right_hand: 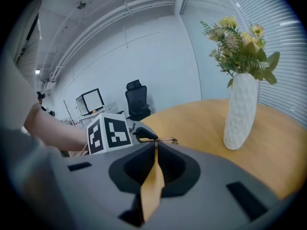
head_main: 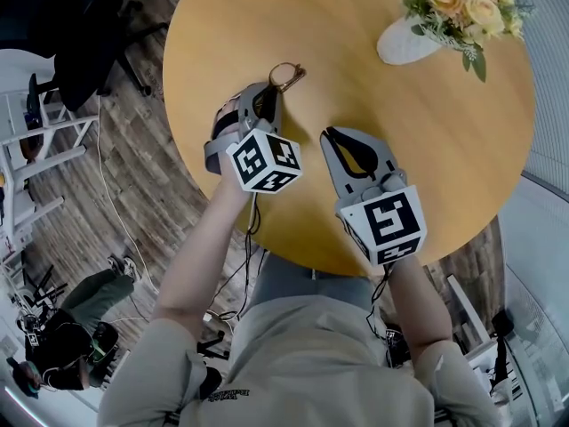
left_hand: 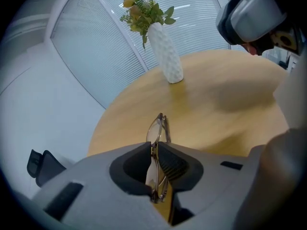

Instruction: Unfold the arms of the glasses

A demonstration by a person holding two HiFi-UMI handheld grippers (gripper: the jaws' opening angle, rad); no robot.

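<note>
The folded glasses (head_main: pixel 289 74), with a thin brownish frame, are at the left side of the round wooden table (head_main: pixel 400 149). My left gripper (head_main: pixel 271 92) is shut on them. In the left gripper view the pads pinch the frame edge-on, and one lens of the glasses (left_hand: pixel 158 131) sticks out past the tips of the left gripper (left_hand: pixel 156 147). My right gripper (head_main: pixel 331 133) stands to the right of them, apart from the glasses, shut with nothing between its pads. In the right gripper view the glasses (right_hand: pixel 166 140) show just beyond the tips of the right gripper (right_hand: pixel 154 145).
A white vase of flowers (head_main: pixel 404 43) stands at the table's far right, also seen as the vase (left_hand: pixel 168 56) and the vase (right_hand: pixel 242 109). A black office chair (head_main: pixel 89 34) stands left of the table. A person (head_main: pixel 71 336) sits low at the bottom left.
</note>
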